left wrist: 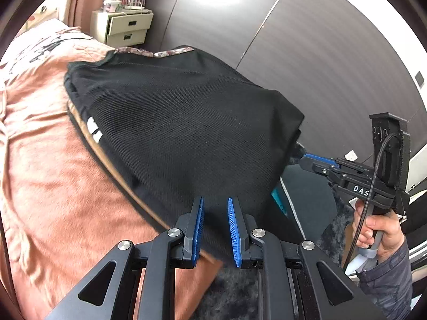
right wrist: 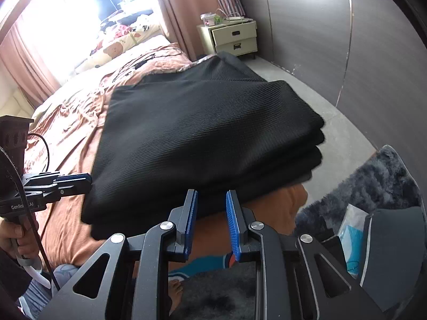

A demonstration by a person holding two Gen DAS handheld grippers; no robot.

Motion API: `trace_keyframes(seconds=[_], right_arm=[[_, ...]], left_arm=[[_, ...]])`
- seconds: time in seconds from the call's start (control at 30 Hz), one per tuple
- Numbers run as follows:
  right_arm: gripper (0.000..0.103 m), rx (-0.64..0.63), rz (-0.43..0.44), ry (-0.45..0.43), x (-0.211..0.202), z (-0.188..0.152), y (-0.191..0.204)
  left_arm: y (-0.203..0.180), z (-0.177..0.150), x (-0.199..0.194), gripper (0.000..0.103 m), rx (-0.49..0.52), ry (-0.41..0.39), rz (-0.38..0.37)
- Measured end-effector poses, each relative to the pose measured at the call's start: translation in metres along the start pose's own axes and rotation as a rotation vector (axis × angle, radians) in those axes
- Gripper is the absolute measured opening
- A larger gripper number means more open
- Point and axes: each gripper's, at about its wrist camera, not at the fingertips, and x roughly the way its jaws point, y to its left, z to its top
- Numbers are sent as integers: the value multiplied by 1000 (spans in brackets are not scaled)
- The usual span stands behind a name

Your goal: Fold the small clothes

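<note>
A black knit garment (left wrist: 181, 122) lies folded in several layers on the corner of a bed with a pink-orange cover (left wrist: 53, 176). It also shows in the right wrist view (right wrist: 202, 138). My left gripper (left wrist: 215, 202) is open, its blue pads at the garment's near edge with nothing between them. My right gripper (right wrist: 211, 196) is open too, its fingertips at the near edge of the folded stack. Each gripper shows in the other's view, the right one (left wrist: 309, 161) at the garment's right corner, the left one (right wrist: 86, 181) at its left edge.
A cream nightstand (left wrist: 122, 29) with two drawers stands at the back by a dark wardrobe wall (left wrist: 320, 61). A striped bag (right wrist: 230, 0) sits on it. A dark fluffy rug (right wrist: 373, 181) covers the floor at the right. Pillows (right wrist: 117, 45) lie at the bed's head.
</note>
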Motion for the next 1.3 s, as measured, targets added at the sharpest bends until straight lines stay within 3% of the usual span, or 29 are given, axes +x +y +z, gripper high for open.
trace_keyframes(seconds=[0.17,0.23,0.27,0.3,0.37,0.5,0.6,0.77,1.3], right_arm=[[24,-1,-14,-38,-24,-12,24],[37,-8,-24,-61,-38,-14,33],[51,-6,-28,-73,-44,-16,37],[65,-4,-30,-87,-53,-18,41],[75,-9,-40,-111,-70,-23,52],[85,-14,-80,-110,-94,-37,79],[89,-10,-118,-94,-112,-44,96],[103,-33,-118,-123,-153,-48,126],[103,-130,-99,-217,-226,-73,191]], left_arm=[[-9,-15,-35,20,21,-23,22],[-12,-20,-51,21,21,-36,32],[-13,-23,-58,25,18,-42,37],[-14,-26,-66,33,15,-50,42],[-16,-32,-86,49,9,-79,59],[-21,-46,-127,86,20,-145,127],[-25,-56,-157,97,28,-178,156],[-34,-71,-206,103,39,-235,212],[-43,-116,-320,103,39,-376,308]])
